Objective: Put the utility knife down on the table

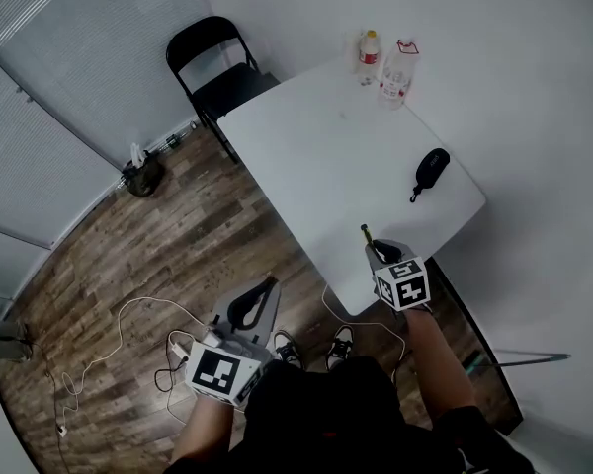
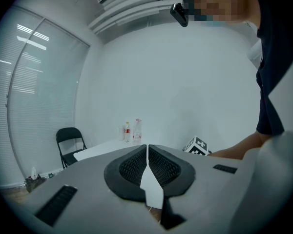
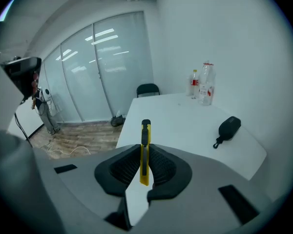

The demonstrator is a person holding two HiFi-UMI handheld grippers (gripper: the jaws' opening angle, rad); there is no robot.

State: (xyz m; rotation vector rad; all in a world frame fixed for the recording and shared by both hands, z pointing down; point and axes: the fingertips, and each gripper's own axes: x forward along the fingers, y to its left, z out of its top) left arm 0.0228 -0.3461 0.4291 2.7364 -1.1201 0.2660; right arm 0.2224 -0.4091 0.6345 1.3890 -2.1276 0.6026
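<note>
the right gripper (image 3: 144,156) pinches the yellow knife (image 3: 145,150) upright over the table (image 3: 185,118); the left gripper (image 2: 147,161) is pressed together, empty.

Left hand-held gripper (image 1: 267,286) low, jaws together; right hand-held gripper (image 1: 379,252) forward, tight on utility knife (image 3: 145,130)

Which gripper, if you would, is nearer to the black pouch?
Right. The right gripper is over the near corner of the table, short of the black pouch; the left gripper is over the floor.
</note>
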